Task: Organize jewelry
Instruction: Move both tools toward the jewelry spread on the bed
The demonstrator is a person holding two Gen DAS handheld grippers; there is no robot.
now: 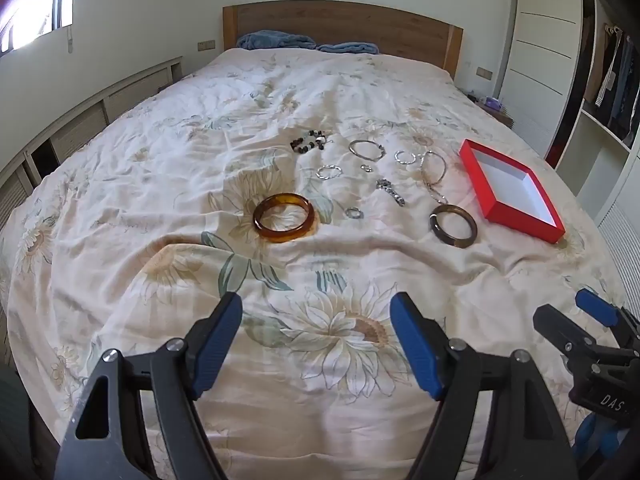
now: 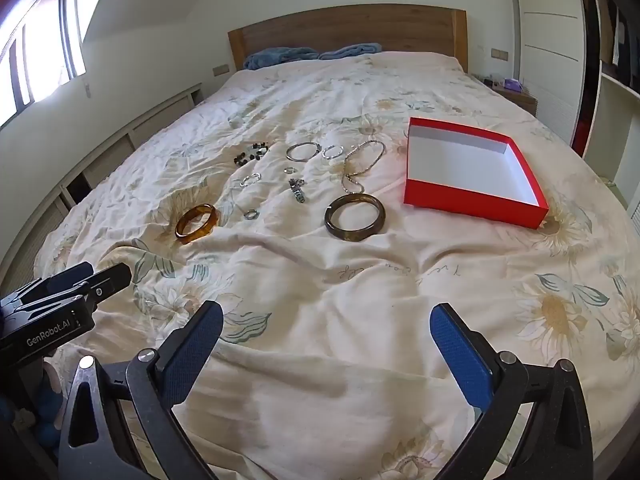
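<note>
Two grippers hung over the near end of the flowered bedspread (image 2: 320, 300), the left gripper (image 1: 316, 340) and right gripper (image 2: 326, 344) both spread wide and empty. The jewelry lay well ahead: an amber bangle (image 1: 283, 217), a dark bangle (image 2: 355, 216), small silver pieces (hard to identify) between, beside an open red box (image 2: 472, 200).

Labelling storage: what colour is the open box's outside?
Red box, white inside; clearest in the right wrist view.
</note>
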